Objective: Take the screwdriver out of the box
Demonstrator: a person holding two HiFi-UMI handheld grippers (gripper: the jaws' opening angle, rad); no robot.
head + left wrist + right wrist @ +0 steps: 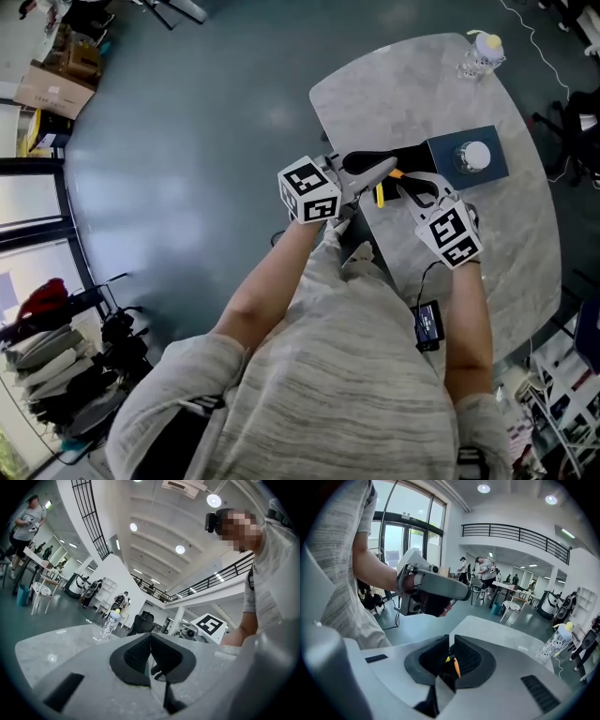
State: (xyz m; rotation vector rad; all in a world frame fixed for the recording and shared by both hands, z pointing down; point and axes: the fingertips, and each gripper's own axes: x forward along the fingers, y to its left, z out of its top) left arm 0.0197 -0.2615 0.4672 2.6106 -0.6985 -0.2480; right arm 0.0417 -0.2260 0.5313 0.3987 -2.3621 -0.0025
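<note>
On the marble table lies an open black box with a dark blue part beside it that bears a white round thing. A yellow and orange screwdriver lies at the box's near edge. My left gripper is shut and empty, lying level over the box from the left. The right gripper is shut and tilts down over the screwdriver. In the right gripper view the screwdriver shows through the gap below the closed right gripper, not gripped. The left gripper looks across the tabletop.
A clear water bottle with a yellow cap stands at the table's far end, also seen as the bottle and the bottle. A small black device with a cable hangs by the near edge. People and chairs stand farther off.
</note>
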